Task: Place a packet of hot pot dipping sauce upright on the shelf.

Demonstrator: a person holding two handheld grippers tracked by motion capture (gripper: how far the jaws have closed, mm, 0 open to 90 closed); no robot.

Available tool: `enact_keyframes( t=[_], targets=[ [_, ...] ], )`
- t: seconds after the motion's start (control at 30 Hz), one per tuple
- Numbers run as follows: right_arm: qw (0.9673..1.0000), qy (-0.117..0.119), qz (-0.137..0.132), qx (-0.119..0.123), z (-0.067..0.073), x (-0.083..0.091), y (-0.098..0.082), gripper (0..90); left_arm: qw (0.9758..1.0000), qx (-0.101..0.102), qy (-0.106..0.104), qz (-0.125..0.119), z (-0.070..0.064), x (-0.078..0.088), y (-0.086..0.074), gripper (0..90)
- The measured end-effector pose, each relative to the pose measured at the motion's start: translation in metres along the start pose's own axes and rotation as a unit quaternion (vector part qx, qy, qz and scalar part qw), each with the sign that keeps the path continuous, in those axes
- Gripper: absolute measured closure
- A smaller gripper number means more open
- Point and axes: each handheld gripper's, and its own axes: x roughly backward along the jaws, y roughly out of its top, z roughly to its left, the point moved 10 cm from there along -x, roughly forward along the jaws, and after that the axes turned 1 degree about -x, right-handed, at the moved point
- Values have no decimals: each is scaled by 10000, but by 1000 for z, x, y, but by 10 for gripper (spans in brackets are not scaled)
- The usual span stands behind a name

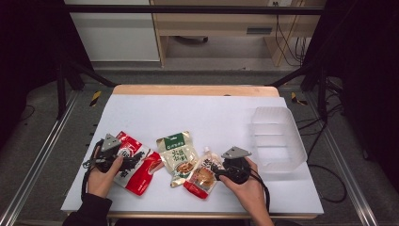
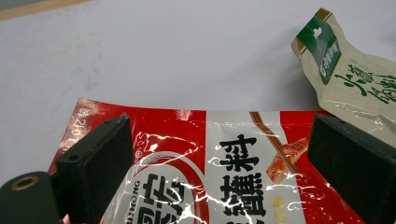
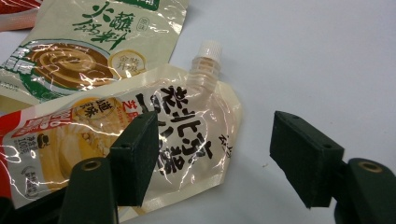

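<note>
Now red pouch [image 2: 196, 158] edge between open left hand-held gripper [image 2: 219, 158] jaws.

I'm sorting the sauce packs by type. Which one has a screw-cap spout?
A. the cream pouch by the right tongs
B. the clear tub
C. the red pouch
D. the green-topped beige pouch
A: the cream pouch carries a white capped spout at its top corner.
</note>
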Motion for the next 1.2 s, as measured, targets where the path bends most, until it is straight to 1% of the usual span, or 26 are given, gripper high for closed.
enact_keyframes(
  t=[0.17,0.27,0.33,0.47,0.57,0.7,0.73,0.77,0.83,0.87,0.9,0.93,0.97,1.0,1.03,1.07,1.1,1.13,1.17,1.2],
  targets=[
    [10000,36,10,39,0,0,-1,384,10000,-20,-5,-10,-1,0,1,73],
    [10000,38,62,2,1,-1,-2,406,10000,-64,-19,21,-2,0,0,74],
    [9999,94,76,0,2,-2,-2,427,10000,-80,-27,42,-3,0,0,75],
    [9999,113,71,18,2,-3,-2,440,9999,-111,-21,50,-4,0,0,79],
    [9999,119,83,-20,2,-4,-1,456,9999,-149,13,59,-3,0,0,79],
    [9996,174,209,-96,3,-10,-3,464,9999,-146,13,50,-3,0,1,79],
    [9992,253,226,-231,3,-14,-3,464,9999,-159,11,54,-2,0,1,79],
    [9990,266,247,-268,4,-15,-4,462,9999,-159,11,54,-2,0,1,79],
    [9991,235,266,-238,2,-16,-4,454,9999,-158,11,60,-3,0,1,79],
    [9986,201,352,-329,0,-17,-6,444,9998,-169,15,63,-3,0,0,79],
    [9984,202,369,-385,0,-18,-7,442,9998,-168,21,57,-3,1,1,79],
    [9983,186,402,-373,-2,-18,-9,443,9998,-175,22,52,-4,1,1,79],
    [9980,219,408,-441,-2,-19,-9,447,9998,-175,22,52,-4,1,1,79],
    [9980,219,408,-441,-2,-19,-9,447,9998,-199,22,49,-4,1,2,79],
    [9978,222,449,-431,-1,-21,-11,469,9997,-239,32,54,-5,1,2,79],
    [9978,222,449,-431,-1,-21,-11,469,9997,-239,32,54,-5,1,2,80],
    [9978,233,456,-432,0,-21,-11,485,9997,-255,25,59,-6,1,2,80],
    [9976,254,466,-438,2,-21,-12,520,9996,-270,34,67,-7,1,2,81],
    [9979,262,442,-382,2,-21,-12,526,9996,-270,34,67,-7,1,2,81],
    [9983,220,434,-315,2,-21,-13,549,9995,-291,26,68,-8,1,2,82]
  ],
)
